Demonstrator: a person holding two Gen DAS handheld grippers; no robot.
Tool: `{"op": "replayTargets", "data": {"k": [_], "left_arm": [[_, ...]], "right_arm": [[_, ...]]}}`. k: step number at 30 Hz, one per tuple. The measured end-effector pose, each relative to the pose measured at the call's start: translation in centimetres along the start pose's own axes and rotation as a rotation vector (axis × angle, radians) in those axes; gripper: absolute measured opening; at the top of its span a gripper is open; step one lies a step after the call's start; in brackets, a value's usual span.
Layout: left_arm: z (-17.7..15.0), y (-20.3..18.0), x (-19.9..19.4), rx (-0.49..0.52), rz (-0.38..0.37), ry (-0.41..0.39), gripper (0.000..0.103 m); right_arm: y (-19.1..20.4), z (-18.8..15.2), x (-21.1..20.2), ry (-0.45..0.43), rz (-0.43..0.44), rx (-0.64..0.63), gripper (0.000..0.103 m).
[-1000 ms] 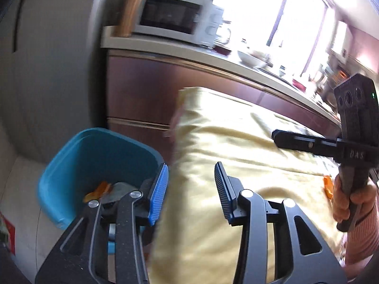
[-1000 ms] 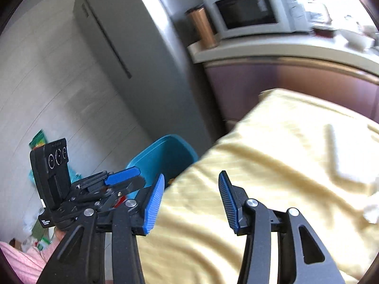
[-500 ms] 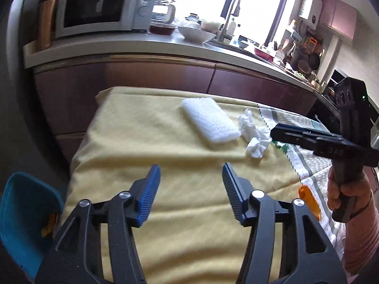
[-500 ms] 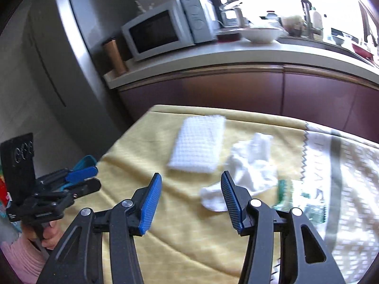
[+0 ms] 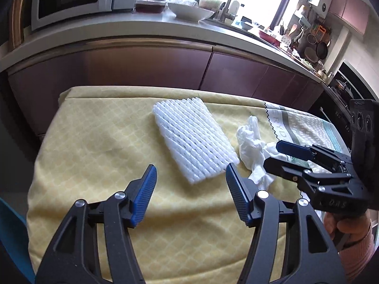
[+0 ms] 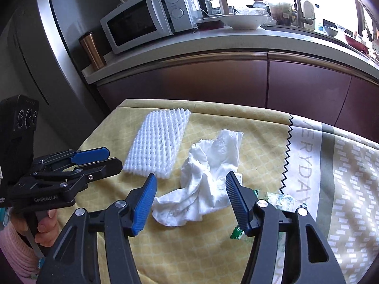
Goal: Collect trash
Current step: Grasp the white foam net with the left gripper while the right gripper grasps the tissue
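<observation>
A white foam net sleeve (image 5: 193, 139) (image 6: 158, 143) lies flat on the yellow tablecloth (image 5: 94, 146). To its right sits a crumpled white tissue (image 5: 253, 146) (image 6: 206, 179). My left gripper (image 5: 190, 189) hovers just short of the foam net's near corner, its jaws opening, nothing between them. My right gripper (image 6: 190, 196) hangs over the tissue with its jaws opening; the tissue shows between the fingers and the pads do not press it. A green and clear wrapper (image 6: 272, 201) lies by the right finger.
The kitchen counter (image 6: 213, 40) with a microwave (image 6: 146, 16), a copper tumbler (image 6: 92, 49) and a white bowl (image 6: 244, 20) runs behind the table. A patterned cloth (image 6: 343, 170) covers the table's right part. A blue bin's edge (image 5: 11, 236) shows at lower left.
Both grippers swung from the blue bin at the table's left end to the trash in the middle of the table. Both pairs of jaws stand wider than before.
</observation>
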State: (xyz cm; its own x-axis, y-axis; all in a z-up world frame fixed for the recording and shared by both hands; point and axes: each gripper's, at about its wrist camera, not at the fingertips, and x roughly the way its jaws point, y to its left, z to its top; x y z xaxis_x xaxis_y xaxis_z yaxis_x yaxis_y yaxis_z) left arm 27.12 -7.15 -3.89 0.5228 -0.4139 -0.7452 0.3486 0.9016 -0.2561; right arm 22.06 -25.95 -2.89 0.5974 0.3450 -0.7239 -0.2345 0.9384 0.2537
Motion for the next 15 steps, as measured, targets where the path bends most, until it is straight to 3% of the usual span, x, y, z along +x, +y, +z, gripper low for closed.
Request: {"op": "replayTargets", "data": {"k": [6, 9, 14, 15], "left_arm": [[1.0, 0.6, 2.9, -0.052, -0.038, 0.066, 0.060], [1.0, 0.4, 3.7, -0.058, -0.044, 0.076, 0.055], [1.2, 0.0, 4.4, -0.053, -0.037, 0.077, 0.024], [1.2, 0.0, 4.4, -0.057, -0.038, 0.074, 0.023]], "right_arm": [[0.2, 0.3, 1.4, 0.038, -0.012, -0.013, 0.058], [0.3, 0.1, 1.9, 0.053, -0.015, -0.022, 0.058], [0.5, -0.2, 2.5, 0.069, -0.035, -0.035, 0.042], [0.5, -0.2, 2.4, 0.067, -0.037, -0.037, 0.038]]}}
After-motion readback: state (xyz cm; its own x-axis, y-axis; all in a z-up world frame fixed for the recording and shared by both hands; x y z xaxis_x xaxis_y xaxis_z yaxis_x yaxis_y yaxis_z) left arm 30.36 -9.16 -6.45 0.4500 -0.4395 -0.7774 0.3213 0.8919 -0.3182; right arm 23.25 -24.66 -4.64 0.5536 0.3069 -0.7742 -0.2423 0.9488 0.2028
